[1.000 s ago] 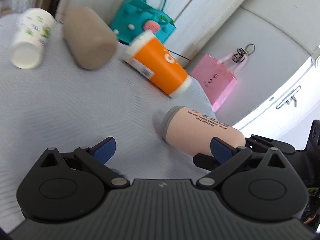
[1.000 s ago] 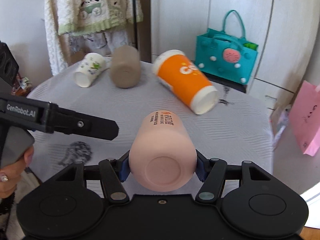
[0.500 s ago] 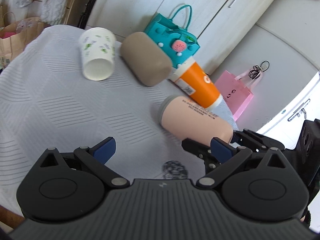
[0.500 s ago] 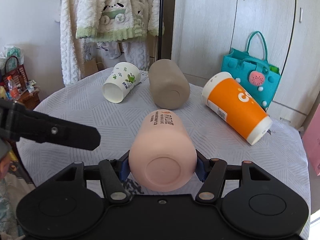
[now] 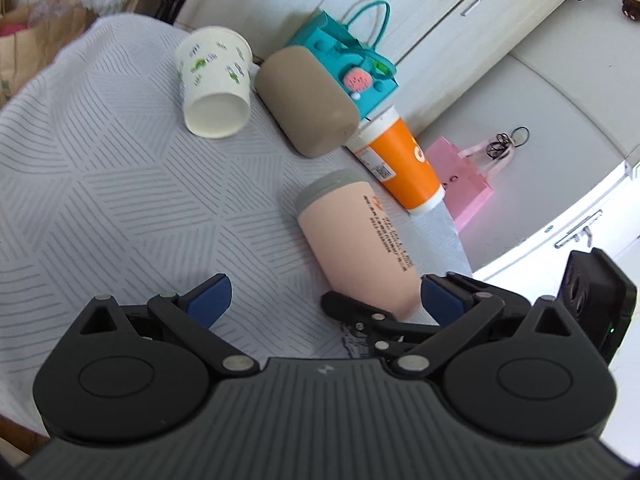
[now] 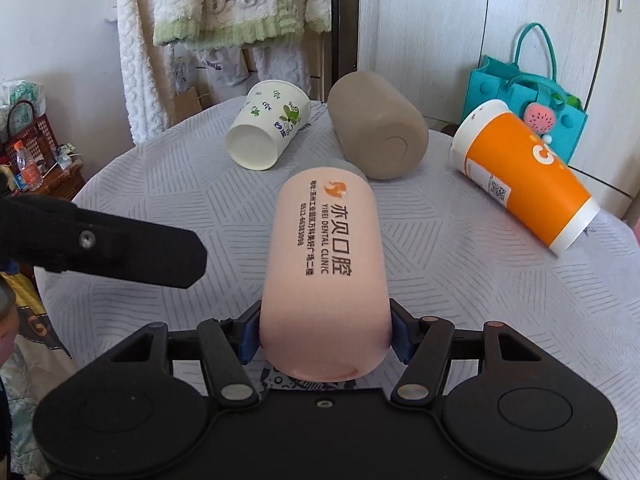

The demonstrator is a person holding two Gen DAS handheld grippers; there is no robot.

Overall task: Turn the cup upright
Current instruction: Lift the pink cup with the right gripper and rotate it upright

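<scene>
Left wrist view: my left claw (image 5: 324, 296) is wide open w/ nothing in it, blue pads well apart, hovering over the tablecloth (image 5: 100, 184). The pink cup (image 5: 354, 240) lies on its side just ahead and to the right, grey rim end pointing away from me, its base end pinched by the other claw. White paper cup (image 5: 214, 88), tan cup (image 5: 306, 100) and orange cup (image 5: 400, 166) all lie tipped over farther back.

Right wrist view: right claw (image 6: 324, 338) is closed on the pink cup (image 6: 326, 272) near its base, one pad on each side of the round wall, base facing the camera, mouth away. Can't tell if it's touching the cloth or lifted off.

My read: looks like a light, stiff cup w/ a matte skin, prob. not slippery, not very fragile. The grip sits low, near the base, so I'd expect it to swing about when tilted up; mid-body would balance better.
</scene>
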